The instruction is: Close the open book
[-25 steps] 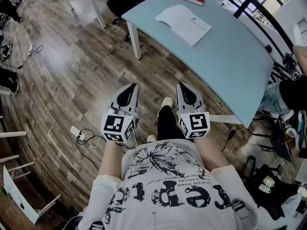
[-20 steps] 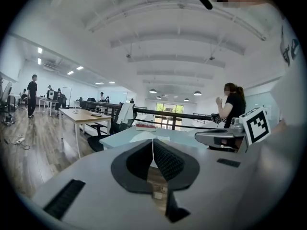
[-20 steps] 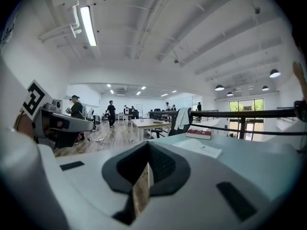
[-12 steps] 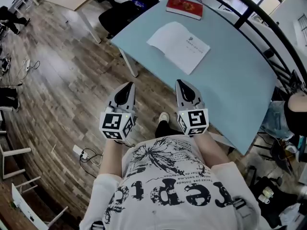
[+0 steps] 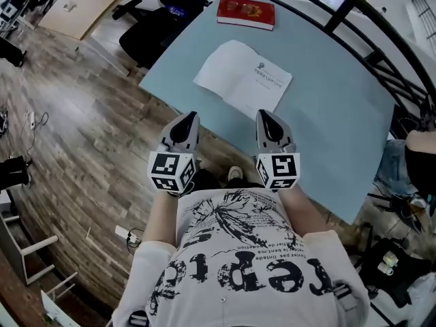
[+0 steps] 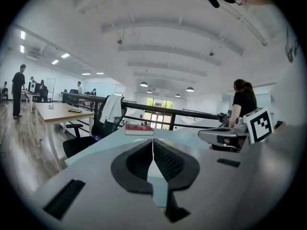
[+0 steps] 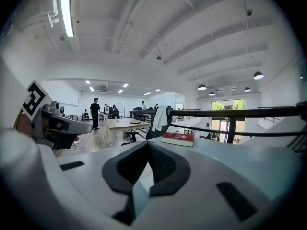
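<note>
The open book [image 5: 242, 77] lies flat with white pages up on the light blue table [image 5: 327, 114], near its front edge. Both grippers are held side by side in front of the person's chest, just short of that edge and apart from the book. My left gripper [image 5: 190, 116] is shut with nothing in it, its pads meeting at the tips [image 6: 153, 142]. My right gripper [image 5: 263, 114] also looks shut and empty [image 7: 147, 144]. In both gripper views the jaws hide the open book.
A closed red book [image 5: 246, 12] lies at the table's far side, also in the gripper views [image 6: 139, 129] [image 7: 178, 138]. A black office chair [image 5: 146, 26] stands at the table's left corner. A black railing [image 5: 368, 39] runs behind. A seated person [image 5: 415, 148] is at the right edge.
The person has walked up to the table: the table and open book have come much closer to both grippers. Both grippers kept their pose side by side, jaws unchanged.
</note>
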Demonstrator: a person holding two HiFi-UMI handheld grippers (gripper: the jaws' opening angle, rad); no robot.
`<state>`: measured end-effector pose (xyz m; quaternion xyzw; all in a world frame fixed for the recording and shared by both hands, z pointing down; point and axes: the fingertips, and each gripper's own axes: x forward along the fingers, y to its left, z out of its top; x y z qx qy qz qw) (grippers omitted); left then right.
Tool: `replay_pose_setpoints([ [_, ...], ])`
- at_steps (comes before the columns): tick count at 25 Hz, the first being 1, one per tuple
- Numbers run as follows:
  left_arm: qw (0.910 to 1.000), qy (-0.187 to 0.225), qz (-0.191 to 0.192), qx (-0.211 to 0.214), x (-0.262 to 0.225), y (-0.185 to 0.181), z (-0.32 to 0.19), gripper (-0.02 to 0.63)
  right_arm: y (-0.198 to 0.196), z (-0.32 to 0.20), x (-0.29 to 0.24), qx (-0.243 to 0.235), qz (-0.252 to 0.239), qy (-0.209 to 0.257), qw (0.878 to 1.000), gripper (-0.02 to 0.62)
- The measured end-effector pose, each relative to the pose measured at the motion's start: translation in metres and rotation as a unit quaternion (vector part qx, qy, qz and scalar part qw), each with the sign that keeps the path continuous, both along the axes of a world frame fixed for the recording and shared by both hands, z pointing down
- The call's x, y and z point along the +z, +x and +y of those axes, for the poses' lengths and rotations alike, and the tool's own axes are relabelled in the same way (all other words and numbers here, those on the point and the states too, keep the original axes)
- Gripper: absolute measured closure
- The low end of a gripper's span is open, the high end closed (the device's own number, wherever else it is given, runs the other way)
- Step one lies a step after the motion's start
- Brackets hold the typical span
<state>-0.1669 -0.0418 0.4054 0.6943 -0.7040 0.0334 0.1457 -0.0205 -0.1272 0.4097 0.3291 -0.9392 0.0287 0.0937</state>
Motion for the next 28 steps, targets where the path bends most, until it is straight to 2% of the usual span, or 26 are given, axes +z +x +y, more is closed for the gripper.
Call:
replay_pose_setpoints([
  [7, 0.9944, -0.035, 0.017, 0.098, 0.034, -0.032, -0.064, 0.584, -0.013, -0.041, 0.023, 0.102, 0.015, -0.028, 0.994, 0.584],
  [11, 0.9852, -0.064, 0.025, 0.157, 0.062, -0.049, -0.093, 0.584, -0.025, -0.055, 0.039, 0.159, 0.025, -0.048, 0.986, 0.584],
  [18, 0.9665, -0.121, 0.052, 0.220, 0.116, -0.061, -0.110, 0.584, -0.031, -0.057, 0.066, 0.244, 0.041, -0.073, 0.966, 0.584],
  [20, 0.9619, -0.142, 0.090, 0.216, 0.134, -0.060, -0.118, 0.583, -0.033, -0.062, 0.075, 0.254, 0.044, -0.077, 0.963, 0.584],
  [21, 0.9573, -0.158, 0.122, 0.209, 0.144, -0.059, -0.120, 0.583, -0.034, -0.064, 0.079, 0.257, 0.046, -0.079, 0.962, 0.584],
  [23, 0.9405, -0.188, 0.204, 0.196, 0.163, -0.054, -0.120, 0.564, -0.034, -0.063, 0.088, 0.263, 0.051, -0.084, 0.960, 0.584],
  [25, 0.9201, -0.200, 0.286, 0.178, 0.176, -0.047, -0.120, 0.467, -0.032, -0.061, 0.095, 0.268, 0.060, -0.088, 0.957, 0.584],
  [28, 0.8998, -0.199, 0.361, 0.143, 0.192, -0.044, -0.124, 0.457, -0.028, -0.058, 0.107, 0.278, 0.076, -0.103, 0.952, 0.584],
])
